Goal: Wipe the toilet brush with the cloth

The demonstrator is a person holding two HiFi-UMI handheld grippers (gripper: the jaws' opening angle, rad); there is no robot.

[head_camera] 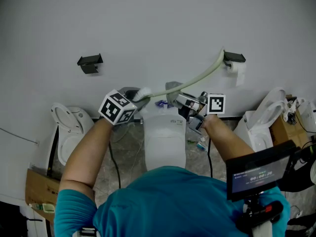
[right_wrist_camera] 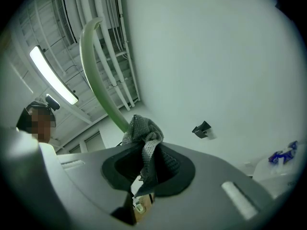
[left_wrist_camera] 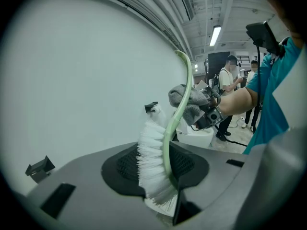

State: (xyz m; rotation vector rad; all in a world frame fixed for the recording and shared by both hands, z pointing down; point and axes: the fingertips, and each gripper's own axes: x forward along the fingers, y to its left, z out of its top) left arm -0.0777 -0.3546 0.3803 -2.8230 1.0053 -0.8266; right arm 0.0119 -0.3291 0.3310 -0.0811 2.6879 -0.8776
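My left gripper (head_camera: 135, 100) is shut on the head of the toilet brush (head_camera: 143, 93), whose white bristles (left_wrist_camera: 151, 161) sit between its jaws. The brush's pale green handle (head_camera: 197, 76) curves up and to the right toward the wall. A grey cloth (head_camera: 173, 89) is wrapped against that handle partway along, and my right gripper (head_camera: 180, 100) is shut on it. In the right gripper view the cloth (right_wrist_camera: 144, 143) hangs bunched between the jaws with the handle (right_wrist_camera: 95, 75) rising behind it. The left gripper view shows the cloth (left_wrist_camera: 189, 99) hugging the handle (left_wrist_camera: 181, 94).
A white toilet tank (head_camera: 164, 139) stands right below the grippers, with other toilets at left (head_camera: 69, 132) and right (head_camera: 264, 117). A paper roll (head_camera: 239, 72) and a black bracket (head_camera: 90, 63) hang on the wall. Cardboard (head_camera: 37, 191) lies low left. People (left_wrist_camera: 228, 80) stand behind.
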